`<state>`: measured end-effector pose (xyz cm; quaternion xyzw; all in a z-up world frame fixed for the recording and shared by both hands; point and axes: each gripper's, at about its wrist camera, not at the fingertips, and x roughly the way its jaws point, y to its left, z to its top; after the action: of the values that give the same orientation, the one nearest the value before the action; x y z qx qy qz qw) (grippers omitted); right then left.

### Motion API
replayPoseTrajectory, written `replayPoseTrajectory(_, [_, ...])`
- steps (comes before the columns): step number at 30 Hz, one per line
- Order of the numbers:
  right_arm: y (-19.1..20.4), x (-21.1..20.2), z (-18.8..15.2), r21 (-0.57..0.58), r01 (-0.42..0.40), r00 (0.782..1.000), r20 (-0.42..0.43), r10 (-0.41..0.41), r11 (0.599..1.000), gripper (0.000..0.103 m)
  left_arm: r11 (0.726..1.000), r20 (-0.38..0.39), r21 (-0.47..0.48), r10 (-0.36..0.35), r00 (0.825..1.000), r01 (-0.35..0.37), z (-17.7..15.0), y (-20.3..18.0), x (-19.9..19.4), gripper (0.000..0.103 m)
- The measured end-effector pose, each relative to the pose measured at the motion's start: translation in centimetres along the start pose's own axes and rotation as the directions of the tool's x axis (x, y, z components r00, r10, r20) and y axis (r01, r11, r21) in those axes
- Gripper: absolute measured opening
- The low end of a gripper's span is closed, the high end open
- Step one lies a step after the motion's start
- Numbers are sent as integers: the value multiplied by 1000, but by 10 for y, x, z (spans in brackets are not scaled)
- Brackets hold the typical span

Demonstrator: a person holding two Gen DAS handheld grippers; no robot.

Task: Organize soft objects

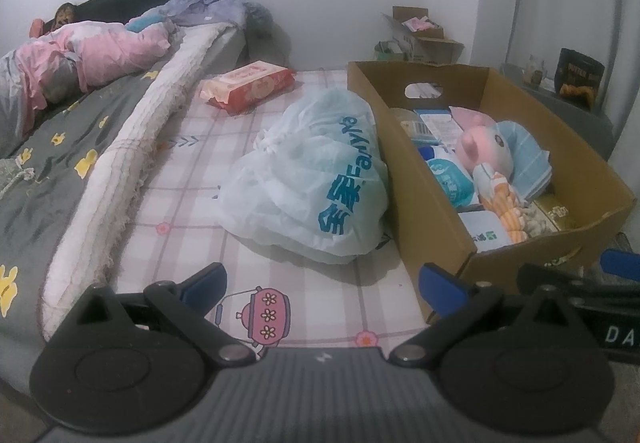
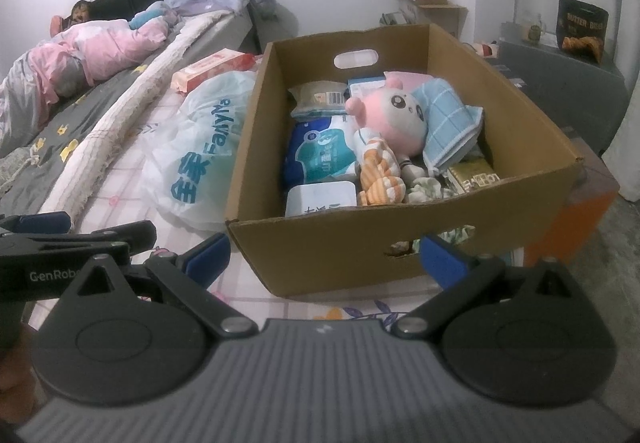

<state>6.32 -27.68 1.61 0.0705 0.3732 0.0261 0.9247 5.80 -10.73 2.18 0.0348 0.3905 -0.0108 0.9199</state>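
A cardboard box (image 2: 404, 255) stands on the bed, also in the left wrist view (image 1: 424, 195). Inside lie a pink plush doll (image 2: 396, 115), a blue towel (image 2: 448, 123), a blue-and-white tissue pack (image 2: 320, 151), an orange striped cloth (image 2: 380, 179) and several packets. A white plastic bag (image 1: 316, 179) with blue print lies left of the box, also in the right wrist view (image 2: 200, 155). My left gripper (image 1: 322, 287) is open and empty above the sheet. My right gripper (image 2: 324, 259) is open and empty, just before the box's near wall.
A red-and-white wipes pack (image 1: 248, 85) lies farther back on the checked sheet (image 1: 192, 203). A rolled quilt edge (image 1: 132, 159) and pink bedding (image 1: 92, 59) lie to the left. More cardboard boxes (image 2: 432, 3) and a grey cabinet (image 2: 568, 83) stand by the wall.
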Motion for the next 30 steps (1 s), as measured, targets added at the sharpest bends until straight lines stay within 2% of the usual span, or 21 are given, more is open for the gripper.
replayPoseTrajectory(30, [-17,16,4,-7,37,998,-43,-38,999,102,999,-87,8,-31,996,31,3,-15,24,102])
